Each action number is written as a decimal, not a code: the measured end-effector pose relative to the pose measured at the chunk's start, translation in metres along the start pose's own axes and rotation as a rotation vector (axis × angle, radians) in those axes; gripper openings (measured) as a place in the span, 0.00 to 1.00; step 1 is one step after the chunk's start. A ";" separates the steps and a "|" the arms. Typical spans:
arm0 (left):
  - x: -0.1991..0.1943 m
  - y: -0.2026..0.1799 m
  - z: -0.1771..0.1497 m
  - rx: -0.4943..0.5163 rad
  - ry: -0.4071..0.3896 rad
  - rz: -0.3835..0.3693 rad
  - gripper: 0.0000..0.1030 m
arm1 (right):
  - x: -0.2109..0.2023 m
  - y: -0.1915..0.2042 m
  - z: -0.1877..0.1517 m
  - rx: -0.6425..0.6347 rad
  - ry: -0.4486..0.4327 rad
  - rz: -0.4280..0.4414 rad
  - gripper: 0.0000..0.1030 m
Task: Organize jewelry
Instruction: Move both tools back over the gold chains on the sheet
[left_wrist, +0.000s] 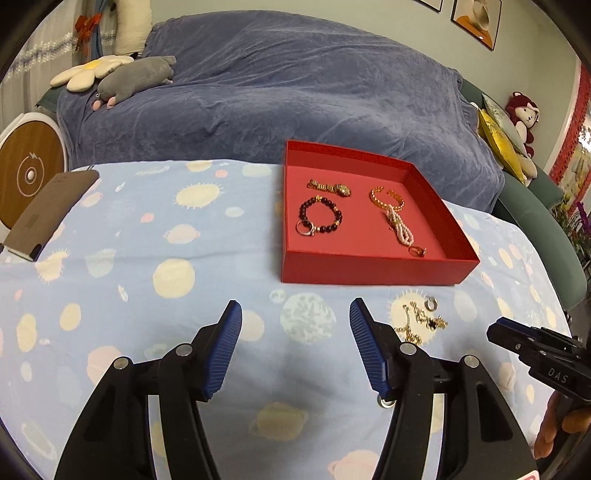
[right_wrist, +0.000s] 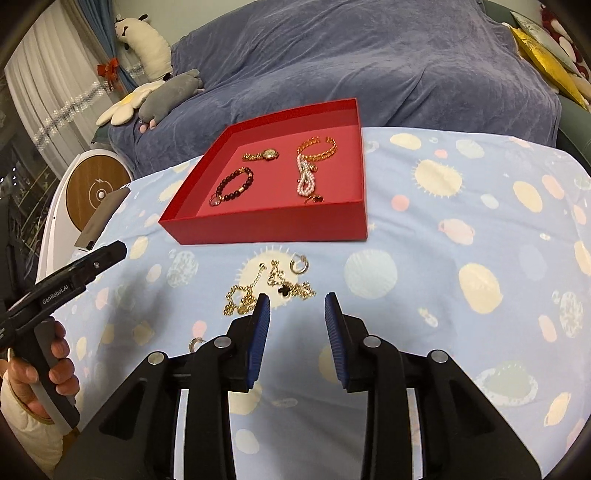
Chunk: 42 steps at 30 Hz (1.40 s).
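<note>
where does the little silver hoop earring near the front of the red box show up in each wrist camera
Left wrist view: the silver hoop earring lies on the cloth at lower right, just before the box's near right corner, above the gold chains.
Right wrist view: it lies near the centre, just before the box's front wall, above the left finger's tip.
Shared landmark: the red box.

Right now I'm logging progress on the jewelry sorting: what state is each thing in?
red box: open, no lid on it
watch: in the box
dark bead bracelet: in the box
pearl strand: in the box
gold chains: tangled on the cloth, outside the box
hoop earring: on the cloth, outside
left gripper: open, empty
right gripper: open, empty
</note>
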<state>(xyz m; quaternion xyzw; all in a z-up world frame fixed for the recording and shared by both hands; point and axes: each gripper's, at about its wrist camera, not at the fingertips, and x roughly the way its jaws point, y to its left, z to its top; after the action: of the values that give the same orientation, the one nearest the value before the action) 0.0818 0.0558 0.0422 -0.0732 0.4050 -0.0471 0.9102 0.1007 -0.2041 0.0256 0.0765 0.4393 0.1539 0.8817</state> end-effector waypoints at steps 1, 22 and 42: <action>0.003 0.001 -0.004 -0.009 0.011 -0.008 0.57 | 0.002 0.002 -0.002 -0.008 0.005 0.001 0.30; 0.032 -0.020 -0.024 0.063 0.090 -0.038 0.57 | 0.063 0.017 0.008 -0.123 0.055 -0.068 0.30; 0.044 -0.026 -0.026 0.065 0.120 -0.070 0.57 | 0.057 0.011 0.008 -0.124 0.051 -0.083 0.07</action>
<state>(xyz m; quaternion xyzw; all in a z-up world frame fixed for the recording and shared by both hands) 0.0908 0.0210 -0.0028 -0.0549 0.4544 -0.0962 0.8839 0.1378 -0.1746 -0.0095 -0.0004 0.4542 0.1461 0.8788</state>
